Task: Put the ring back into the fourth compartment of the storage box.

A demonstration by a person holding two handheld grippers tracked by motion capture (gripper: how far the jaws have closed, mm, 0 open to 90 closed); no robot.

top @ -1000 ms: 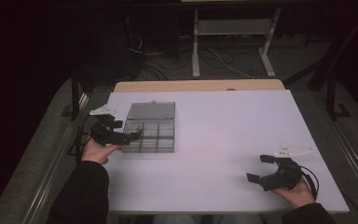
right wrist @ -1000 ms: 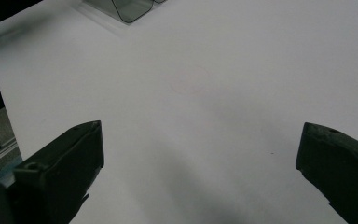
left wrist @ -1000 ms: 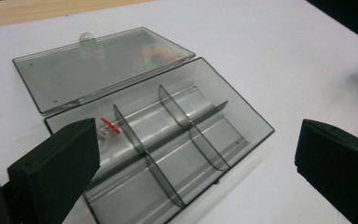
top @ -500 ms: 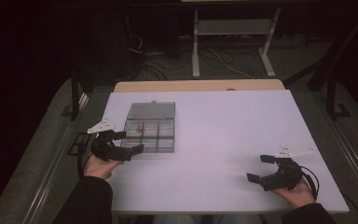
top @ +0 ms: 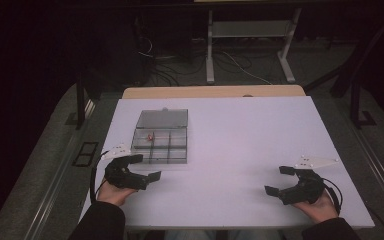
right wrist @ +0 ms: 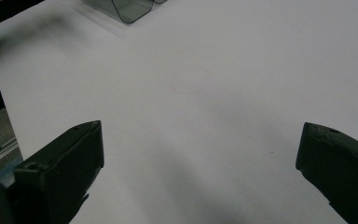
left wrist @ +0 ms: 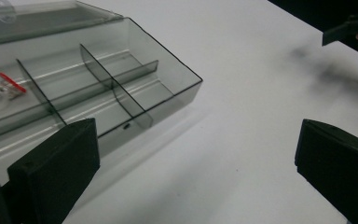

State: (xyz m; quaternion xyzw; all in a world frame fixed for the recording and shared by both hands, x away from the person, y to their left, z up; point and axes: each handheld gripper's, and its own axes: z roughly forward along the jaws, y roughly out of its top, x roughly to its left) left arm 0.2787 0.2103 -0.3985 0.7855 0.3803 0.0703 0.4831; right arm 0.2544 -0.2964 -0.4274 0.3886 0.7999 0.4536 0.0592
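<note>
A clear grey compartment box [top: 161, 142] lies on the white table [top: 240, 135] at the left, its lid [top: 162, 118] folded back. A small red and silver part [top: 150, 136] rests in a far left compartment; the left gripper view shows the part [left wrist: 7, 87] behind a divider of the box [left wrist: 121, 84]. My left gripper [top: 142, 167] rests open on the table just in front of the box, nothing between its jaws. My right gripper [top: 279, 180] stands open near the front right edge, also empty. The right gripper view holds a corner of the box [right wrist: 129, 9] far off.
A faint red ring mark [right wrist: 190, 80] is drawn on the table ahead of the right gripper. A wooden tabletop edge [top: 215, 92] lies behind the white table. Beyond it are desk legs [top: 210, 55] and cables on a dark floor.
My left gripper has drawn back from the box toward the table's front edge, leaving the red part in its compartment. The right gripper has stayed still.
</note>
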